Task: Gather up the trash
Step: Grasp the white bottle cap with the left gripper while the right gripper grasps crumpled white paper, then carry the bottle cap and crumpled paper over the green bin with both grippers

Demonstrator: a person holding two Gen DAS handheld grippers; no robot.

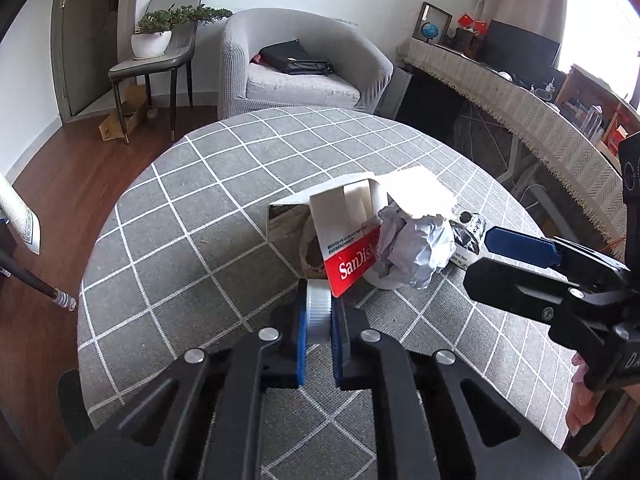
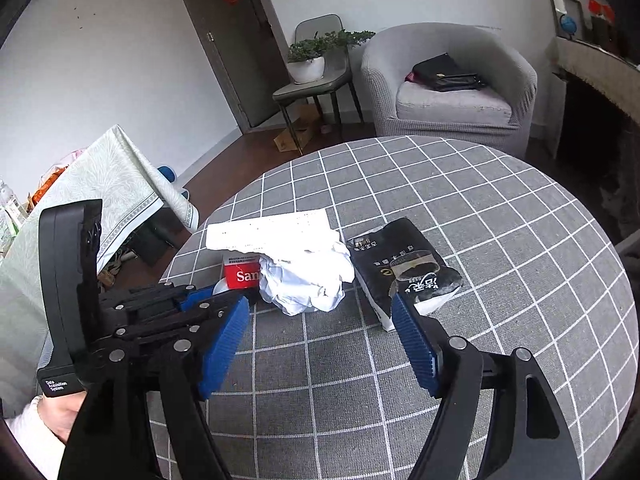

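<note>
- Now, at the left, our left gripper [image 1: 319,322] is clamped on a white ribbed bottle cap [image 1: 319,312], both blue pads flat against its faces; we should keep that squeeze even and lift straight up, since the cap sits touching the lower corner of the red-and-white SanDisk card [image 1: 352,258] and a sideways drag would likely pull the card along
- Next over, the card leans against the crumpled white paper [image 2: 306,280], with a flat torn sheet [image 2: 268,232] lying behind the two; we would leave that pile undisturbed until the cap is clear
- Further right, the black packet [image 2: 404,268] lies flat on the checked tablecloth [image 2: 500,240], just beside the crumpled paper
- At the right, our right gripper [image 2: 320,342] stands with its jaws apart and nothing between them, near the packet's nearest edge; we judge it best to close on that thin edge rather than press down onto the cloth
</note>
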